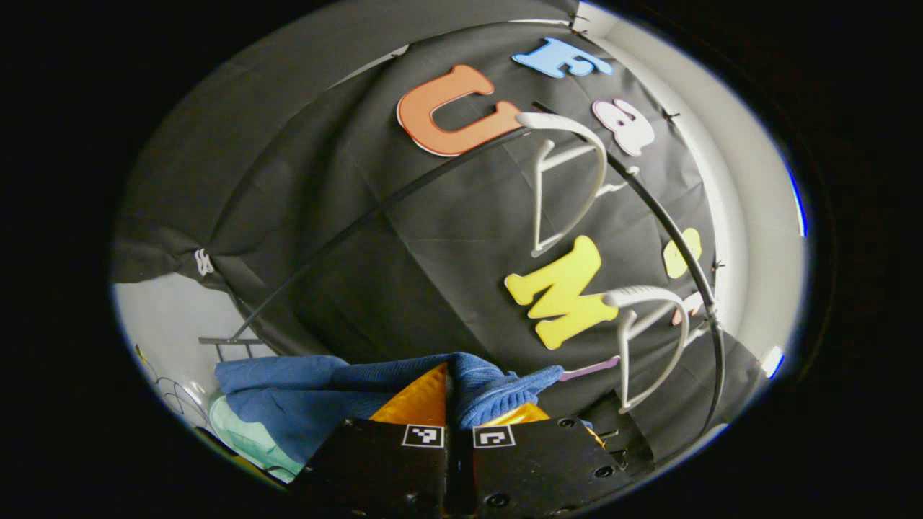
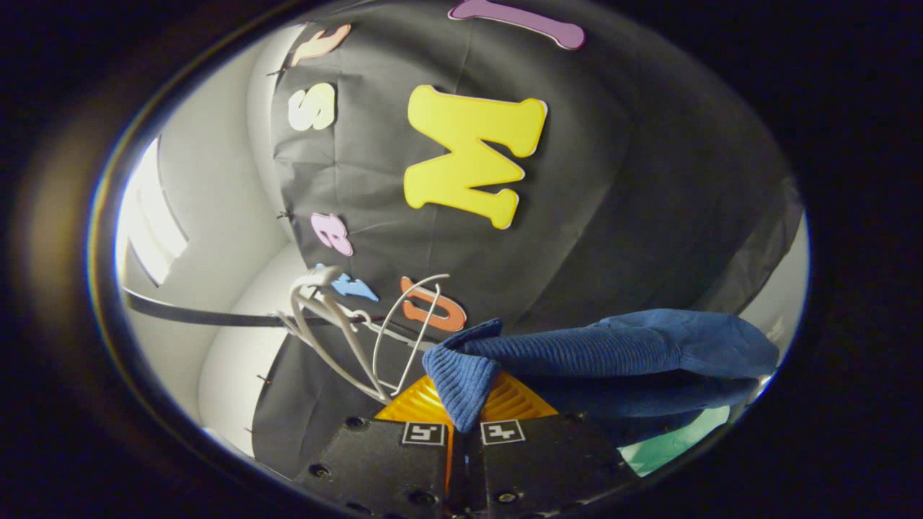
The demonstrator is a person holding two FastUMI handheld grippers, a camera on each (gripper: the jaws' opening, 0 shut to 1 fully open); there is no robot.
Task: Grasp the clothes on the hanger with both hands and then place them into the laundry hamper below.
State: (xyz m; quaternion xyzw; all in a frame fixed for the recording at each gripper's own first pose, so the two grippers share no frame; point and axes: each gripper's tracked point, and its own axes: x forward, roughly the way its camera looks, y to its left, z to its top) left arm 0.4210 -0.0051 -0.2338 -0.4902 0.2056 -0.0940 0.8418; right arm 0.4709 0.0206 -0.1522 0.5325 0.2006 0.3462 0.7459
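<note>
Between the fingers of the left gripper (image 1: 448, 404), blue clothes (image 1: 324, 396) are pinched tight. Right gripper (image 2: 461, 411) likewise clamps the cloth's edge. White hangers (image 1: 570, 180) hang bare on the black rail (image 1: 670, 231).

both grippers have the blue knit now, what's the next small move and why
Probably lower both together toward the hamper: the left hand-held gripper and right hand-held gripper each pinch the blue ribbed knit garment, which is off the bare white plastic hangers.

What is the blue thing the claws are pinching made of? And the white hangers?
The blue garment looks like soft knitted fabric, maybe cotton or wool: fine ribs run across it and it droops limply. The white hangers look like smooth moulded plastic, thin and slightly glossy, though coated wire can't be ruled out.
</note>
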